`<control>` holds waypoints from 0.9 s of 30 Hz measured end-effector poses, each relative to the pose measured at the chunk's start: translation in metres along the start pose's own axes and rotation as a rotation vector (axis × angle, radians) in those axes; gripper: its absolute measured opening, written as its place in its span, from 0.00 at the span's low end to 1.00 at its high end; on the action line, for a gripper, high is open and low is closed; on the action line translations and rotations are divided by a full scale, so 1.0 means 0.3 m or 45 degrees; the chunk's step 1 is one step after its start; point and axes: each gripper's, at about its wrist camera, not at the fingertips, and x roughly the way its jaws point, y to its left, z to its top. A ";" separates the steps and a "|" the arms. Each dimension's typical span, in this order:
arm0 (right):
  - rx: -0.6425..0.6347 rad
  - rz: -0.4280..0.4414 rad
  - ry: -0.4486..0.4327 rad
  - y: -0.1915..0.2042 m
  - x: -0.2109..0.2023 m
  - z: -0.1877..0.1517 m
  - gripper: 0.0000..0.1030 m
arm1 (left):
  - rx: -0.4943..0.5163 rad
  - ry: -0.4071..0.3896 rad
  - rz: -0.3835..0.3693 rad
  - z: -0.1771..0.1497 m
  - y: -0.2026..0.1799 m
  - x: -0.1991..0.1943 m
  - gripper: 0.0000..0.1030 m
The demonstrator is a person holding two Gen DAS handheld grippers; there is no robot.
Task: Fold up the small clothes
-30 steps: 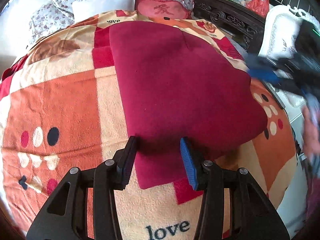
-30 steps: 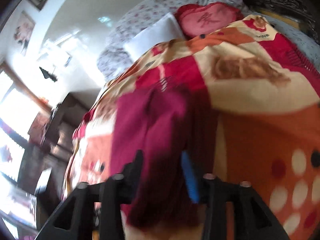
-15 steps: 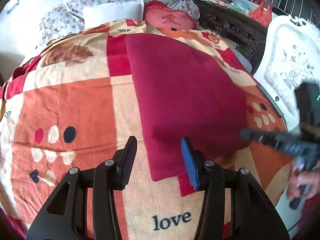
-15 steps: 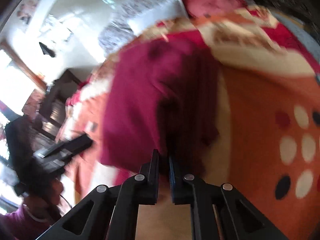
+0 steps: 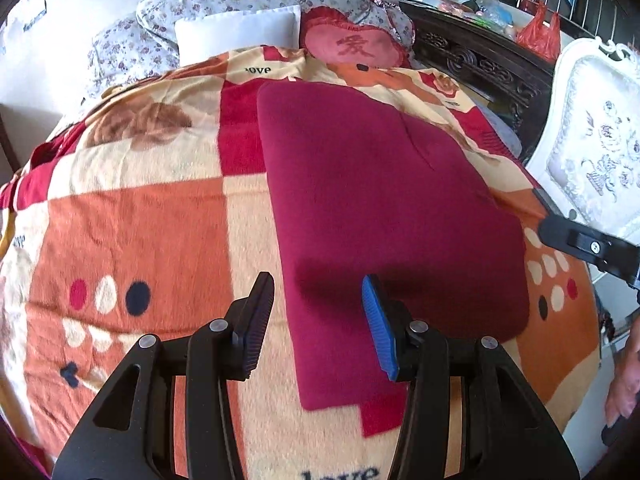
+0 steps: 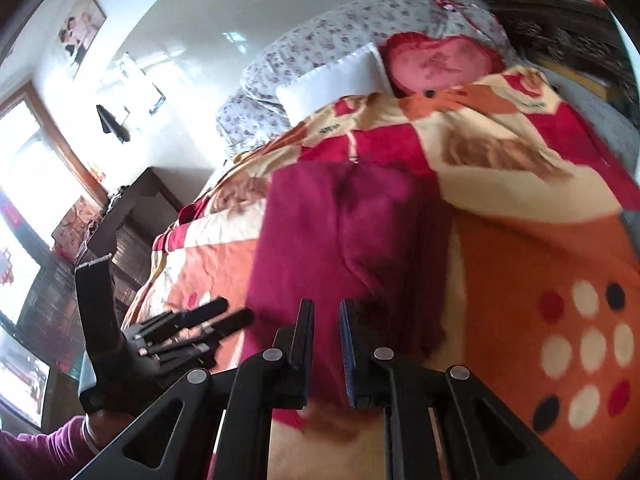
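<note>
At the right edge of the left wrist view, the right hand-held gripper point(image 5: 576, 242) is cut off by the frame, and only part of a hand point(image 5: 624, 376) shows below it. The right wrist view is blurred. A maroon garment point(image 5: 384, 216) lies folded flat on the blanket point(image 5: 132, 232) covering the bed. The left hand-held gripper point(image 5: 318, 320) hangs above the garment's near left edge, jaws wide apart, holding nothing. The right hand-held gripper point(image 6: 326, 336) sits at the garment's point(image 6: 344, 248) near edge, jaws narrowly parted; whether cloth is pinched between them cannot be told.
</note>
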 end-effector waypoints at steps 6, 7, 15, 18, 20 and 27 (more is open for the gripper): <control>-0.042 -0.126 0.069 -0.020 0.162 0.032 0.11 | -0.013 -0.001 0.022 0.040 0.004 0.055 0.53; -0.039 -0.161 0.082 -0.040 0.185 0.026 0.11 | -0.018 -0.003 0.020 0.042 0.004 0.061 0.54; -0.001 -0.127 0.061 -0.110 0.204 -0.014 0.11 | -0.011 0.007 0.006 0.055 -0.015 0.104 0.57; 0.030 -0.118 0.058 -0.114 0.192 -0.024 0.11 | -0.007 0.008 0.007 0.056 -0.019 0.105 0.57; 0.020 -0.133 0.063 -0.105 0.189 -0.026 0.11 | -0.008 0.009 0.007 0.055 -0.019 0.104 0.57; 0.060 -0.126 0.058 -0.099 0.161 -0.027 0.11 | -0.012 0.016 0.006 0.052 -0.020 0.098 0.57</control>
